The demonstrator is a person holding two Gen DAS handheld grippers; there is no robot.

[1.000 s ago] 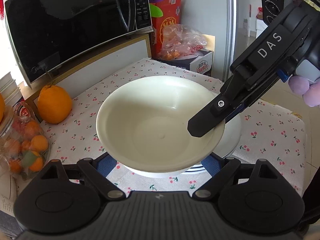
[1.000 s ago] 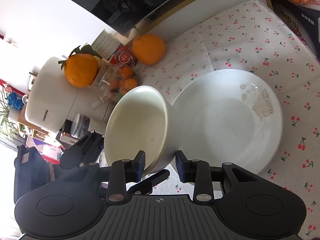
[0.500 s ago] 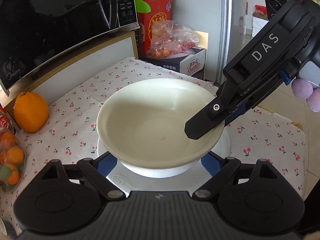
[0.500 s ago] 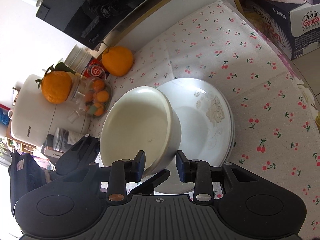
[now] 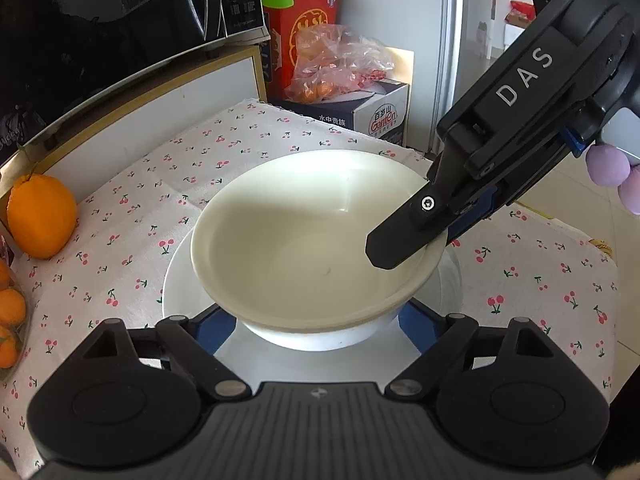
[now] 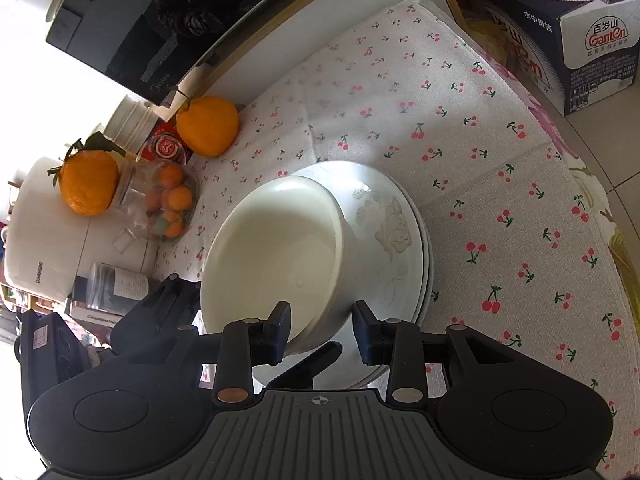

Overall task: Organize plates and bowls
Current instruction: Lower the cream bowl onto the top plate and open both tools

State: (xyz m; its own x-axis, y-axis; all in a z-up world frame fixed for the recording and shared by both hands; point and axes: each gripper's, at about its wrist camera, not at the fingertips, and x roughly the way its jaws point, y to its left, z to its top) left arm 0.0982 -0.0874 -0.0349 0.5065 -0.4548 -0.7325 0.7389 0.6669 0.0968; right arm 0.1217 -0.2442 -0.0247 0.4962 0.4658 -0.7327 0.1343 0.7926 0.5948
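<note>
Tablecloth (image 5: 540, 280), white with a cherry print, is covering the whole surface. Microwave (image 5: 100, 20) is sitting at the back left on a raised shelf. Water carton (image 5: 372, 116) is standing behind the cloth with a plastic bag of fruit (image 5: 336, 64) lying on top of it. Jar of small oranges (image 6: 160, 204) is sitting at the cloth's left edge, with a big orange (image 6: 208, 126) just beside it.

Plates (image 6: 400, 240) are sitting stacked in the middle of the cloth. Bowl (image 5: 304, 248), cream, is sitting over the top plate, tilted in the right wrist view; can't tell if its base is touching the plate.

Right gripper (image 6: 320, 330) is pinching the bowl's rim: one finger is reaching inside the bowl, the other is pressing the outer wall.

Left gripper (image 5: 316, 328) is reaching around the bowl's base with its blue pads on either side. Its jaws are spread wide and closing; pad contact with the bowl isn't visible.
</note>
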